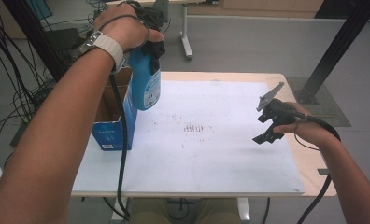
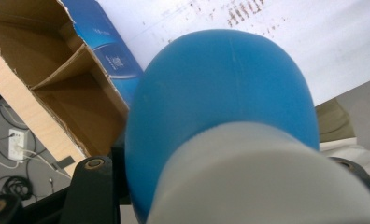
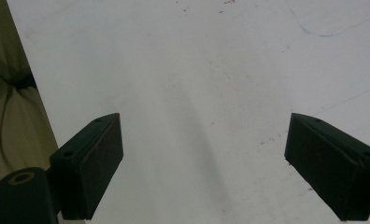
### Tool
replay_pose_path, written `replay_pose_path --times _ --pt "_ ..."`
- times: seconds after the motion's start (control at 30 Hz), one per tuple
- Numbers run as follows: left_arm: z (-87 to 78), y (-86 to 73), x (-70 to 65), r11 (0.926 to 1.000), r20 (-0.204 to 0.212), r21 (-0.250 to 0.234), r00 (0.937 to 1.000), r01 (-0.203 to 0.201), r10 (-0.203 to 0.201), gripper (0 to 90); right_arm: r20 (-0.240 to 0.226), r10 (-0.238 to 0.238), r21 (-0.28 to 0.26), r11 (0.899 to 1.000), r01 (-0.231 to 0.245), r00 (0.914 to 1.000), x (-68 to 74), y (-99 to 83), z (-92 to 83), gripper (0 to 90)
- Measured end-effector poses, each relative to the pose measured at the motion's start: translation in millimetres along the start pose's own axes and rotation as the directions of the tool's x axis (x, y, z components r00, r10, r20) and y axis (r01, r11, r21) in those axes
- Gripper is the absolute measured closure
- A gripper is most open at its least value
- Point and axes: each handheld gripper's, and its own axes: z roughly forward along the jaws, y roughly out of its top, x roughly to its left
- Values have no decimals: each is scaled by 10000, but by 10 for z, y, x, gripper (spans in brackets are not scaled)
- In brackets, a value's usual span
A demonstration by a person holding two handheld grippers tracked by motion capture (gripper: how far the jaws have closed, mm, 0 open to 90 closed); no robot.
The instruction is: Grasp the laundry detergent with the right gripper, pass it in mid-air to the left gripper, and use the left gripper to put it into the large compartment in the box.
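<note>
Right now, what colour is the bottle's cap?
White. The bottle is blue and its cap is white; the left gripper view shows it best.

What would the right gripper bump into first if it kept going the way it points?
Probably the white sheet on the table: the right gripper has open fingers with nothing between, aimed straight at it.

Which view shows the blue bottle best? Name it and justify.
The high view: the blue bottle hangs whole, label visible, from the left hand-held gripper above the open box. The left gripper view shows its blurred body close up; the right gripper view looks at the table.
</note>
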Motion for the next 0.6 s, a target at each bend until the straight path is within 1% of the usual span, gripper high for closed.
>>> replay_pose_path --times 0.1,0.17,0.2,0.23,0.27,0.33,0.47,0.53,0.57,0.6 --pt "-14 -13 17 9999 20 -52 9999 114 -114 406 21 11 27 10000 -11 10000 -4 3 6 116" --pt "-41 -28 52 9997 48 -80 9997 248 -248 406 4 23 38 10000 -23 10000 -10 3 8 116" --pt "-58 -40 68 9990 78 -112 9991 421 -420 406 14 21 46 10000 -21 10000 -14 3 10 116" --pt "-69 -48 80 9986 84 -178 9987 501 -499 406 6 30 49 10000 -30 10000 -22 3 13 116" --pt "-103 -69 117 9967 96 -276 9970 764 -762 406 6 15 58 10000 -15 10000 -25 4 16 116" --pt "-123 -79 139 9960 88 -296 9964 841 -839 407 18 32 62 10000 -32 10000 -26 5 18 116" --pt "-172 -133 247 9894 130 -442 9904 1384 -1379 406 -5 27 106 9999 -27 10000 -34 14 24 115" --pt "-179 -144 271 9887 131 -438 9896 1434 -1430 406 17 31 110 9999 -32 10000 -36 16 25 116" --pt "-190 -168 315 9854 148 -464 9864 1640 -1635 406 5 21 121 9999 -21 10000 -40 19 23 116" --pt "-190 -168 315 9854 148 -464 9864 1640 -1635 406 5 21 121 9999 -21 10000 -40 19 23 116"
